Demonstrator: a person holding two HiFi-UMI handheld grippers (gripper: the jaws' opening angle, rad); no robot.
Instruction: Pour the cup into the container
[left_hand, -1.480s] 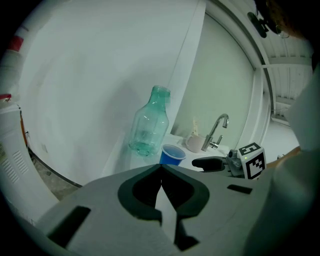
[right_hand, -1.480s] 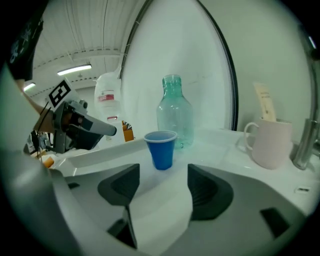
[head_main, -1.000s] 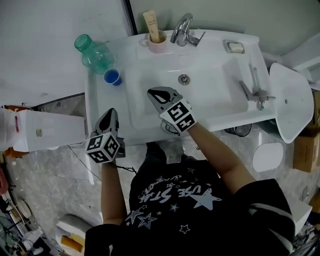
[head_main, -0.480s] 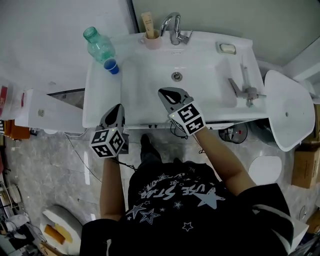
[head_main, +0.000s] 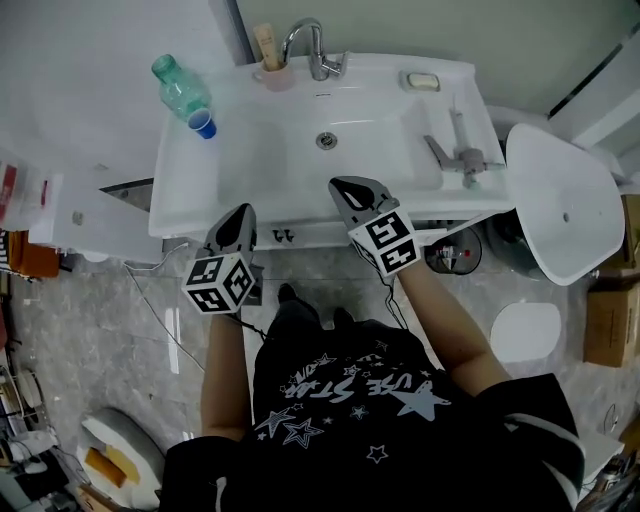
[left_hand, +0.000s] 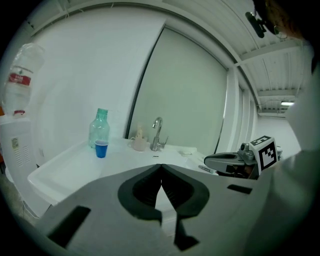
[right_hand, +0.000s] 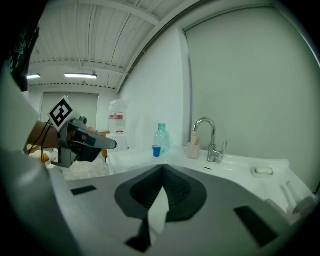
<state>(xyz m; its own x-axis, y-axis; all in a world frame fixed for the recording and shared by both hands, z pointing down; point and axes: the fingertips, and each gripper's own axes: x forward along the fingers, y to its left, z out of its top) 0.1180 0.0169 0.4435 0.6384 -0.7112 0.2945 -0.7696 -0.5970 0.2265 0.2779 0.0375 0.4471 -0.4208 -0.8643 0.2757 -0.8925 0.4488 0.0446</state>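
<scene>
- Head view: person stands at a white sink (head_main: 190, 215), a claw in each hand, both held just short of its front edge.
- Left gripper (head_main: 242, 209) is over the sink's front rim – nothing in it. Right gripper (head_main: 341, 183) sits a bit further in, its nose over the basin's near edge, also empty.
- Blue cup (head_main: 202, 124) stands upright on the sink's far left corner, touching or just beside a green bottle (head_main: 178, 86) behind it. Both are well apart from the claws.
- Along the back: pink tumbler (head_main: 273, 73) w/ something upright in it, just left of the tap (head_main: 305, 45); soap dish (head_main: 420, 81) further right.
- Left gripper view: jaws are together, tips meeting (left_hand: 161, 167), nothing between them. Past them, cup (left_hand: 101, 148) in front of the bottle (left_hand: 99, 129), then tumbler (left_hand: 139, 144) and tap (left_hand: 157, 133). The right gripper (left_hand: 216, 160) shows at the right, level w/ this one.
- Right gripper view: jaws pressed together too (right_hand: 162, 167) – empty. Cup (right_hand: 156, 150) and bottle (right_hand: 161, 135) stand far off on the sink's corner; tumbler (right_hand: 192, 150), tap (right_hand: 209, 131) and soap dish (right_hand: 263, 171) run to the right. The left gripper (right_hand: 110, 144) shows at the left; behind it prob. a water dispenser (right_hand: 116, 122), though it's small and dim.
</scene>
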